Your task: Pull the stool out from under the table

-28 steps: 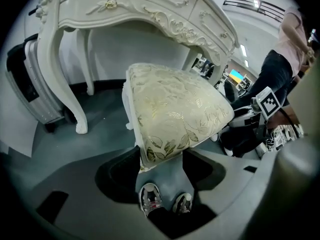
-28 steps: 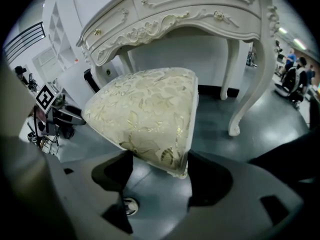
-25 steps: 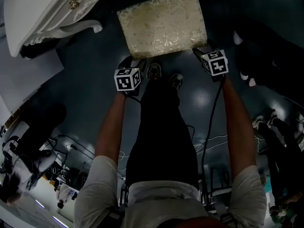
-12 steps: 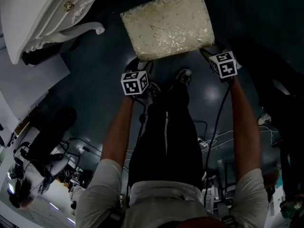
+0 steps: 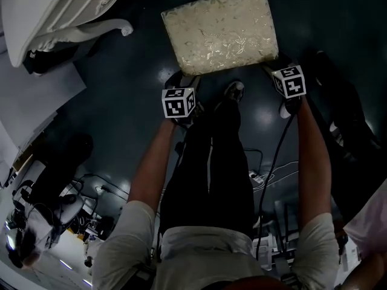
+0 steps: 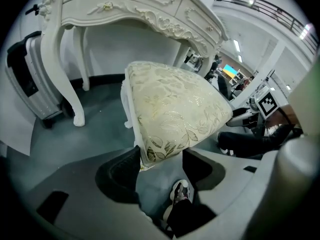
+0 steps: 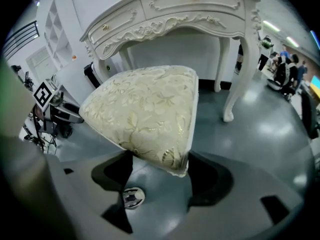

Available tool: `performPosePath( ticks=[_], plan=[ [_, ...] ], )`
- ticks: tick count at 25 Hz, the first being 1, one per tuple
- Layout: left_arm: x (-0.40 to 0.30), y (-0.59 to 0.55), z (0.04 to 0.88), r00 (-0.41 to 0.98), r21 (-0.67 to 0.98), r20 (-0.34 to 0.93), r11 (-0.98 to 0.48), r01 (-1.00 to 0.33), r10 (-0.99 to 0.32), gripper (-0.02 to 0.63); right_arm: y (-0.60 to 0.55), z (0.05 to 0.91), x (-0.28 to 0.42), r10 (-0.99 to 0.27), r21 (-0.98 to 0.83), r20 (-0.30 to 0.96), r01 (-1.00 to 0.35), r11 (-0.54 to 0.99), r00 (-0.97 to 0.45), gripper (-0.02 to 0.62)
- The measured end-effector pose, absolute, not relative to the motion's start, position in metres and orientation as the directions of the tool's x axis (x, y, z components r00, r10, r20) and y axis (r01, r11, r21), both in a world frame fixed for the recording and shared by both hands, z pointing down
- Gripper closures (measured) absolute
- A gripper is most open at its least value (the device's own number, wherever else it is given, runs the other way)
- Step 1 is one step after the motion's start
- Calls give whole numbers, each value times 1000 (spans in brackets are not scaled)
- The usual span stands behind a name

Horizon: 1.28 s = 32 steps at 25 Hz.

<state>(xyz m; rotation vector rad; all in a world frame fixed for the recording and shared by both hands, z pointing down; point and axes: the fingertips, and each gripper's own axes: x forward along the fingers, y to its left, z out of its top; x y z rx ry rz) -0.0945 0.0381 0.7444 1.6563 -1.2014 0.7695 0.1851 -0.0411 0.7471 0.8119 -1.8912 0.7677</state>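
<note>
You've got one stool (image 5: 219, 32), one table (image 5: 54, 11), one suitcase (image 6: 25, 81) — and two grippers: left gripper (image 6: 160, 156), right gripper (image 7: 161, 168).

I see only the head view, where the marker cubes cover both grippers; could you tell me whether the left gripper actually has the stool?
Observer: Yes. The left gripper view shows the left gripper shut on a near corner of the stool seat.
Operator: Thank you. And the right one?
Observer: The right gripper is shut on the other near corner, with a jaw on each side of the cushion edge.
Operator: The seat hides the stool's legs from me. Can you see any?
Observer: One white stool leg shows under the seat in the left gripper view, with floor between it and the nearest table leg.
</note>
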Motion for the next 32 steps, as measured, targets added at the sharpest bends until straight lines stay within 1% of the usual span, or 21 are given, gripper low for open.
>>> performPosePath(
  ticks=[14, 17, 19, 22, 23, 25, 26, 27, 28, 29, 30, 32],
  plan=[
    [-90, 41, 742, 332, 324, 885, -80, -943, -326, 334, -45, 744, 188, -190, -168, 921, -785, 596, -340, 236],
    [-91, 41, 746, 334, 323, 886, -91, -942, -320, 334, -47, 745, 186, -234, -138, 919, -814, 564, -318, 236],
    [-93, 41, 747, 356, 343, 883, -97, -934, -305, 333, -43, 744, 185, -279, -89, 921, -843, 530, -272, 238],
    [-94, 46, 744, 336, 339, 898, -42, -940, -283, 334, -30, 737, 185, -316, 1, 929, -852, 524, -193, 238],
    [-96, 48, 741, 308, 314, 908, -28, -949, -285, 352, -27, 733, 185, -325, 13, 928, -856, 517, -183, 238],
    [-105, 54, 727, 238, 247, 923, -10, -969, -303, 413, -19, 722, 180, -345, 1, 920, -880, 475, -186, 239],
    [-110, 57, 717, 205, 217, 925, 2, -976, -320, 480, -16, 713, 176, -361, -13, 912, -896, 445, -192, 244],
    [-115, 59, 705, 179, 196, 923, 14, -981, -340, 520, -13, 702, 172, -383, -23, 903, -911, 412, -196, 262],
    [-119, 60, 691, 167, 188, 916, 25, -982, -364, 541, -12, 689, 168, -412, -26, 890, -923, 384, -196, 318],
    [-120, 59, 675, 168, 195, 904, 28, -980, -392, 555, -11, 674, 163, -445, -19, 875, -931, 364, -192, 399],
    [-119, 57, 658, 181, 210, 888, 23, -977, -423, 558, -11, 658, 155, -480, -9, 856, -935, 354, -190, 450],
    [-115, 50, 623, 214, 240, 848, -7, -971, -485, 562, -14, 622, 136, -544, 1, 815, -939, 343, -198, 498]
  ],
)
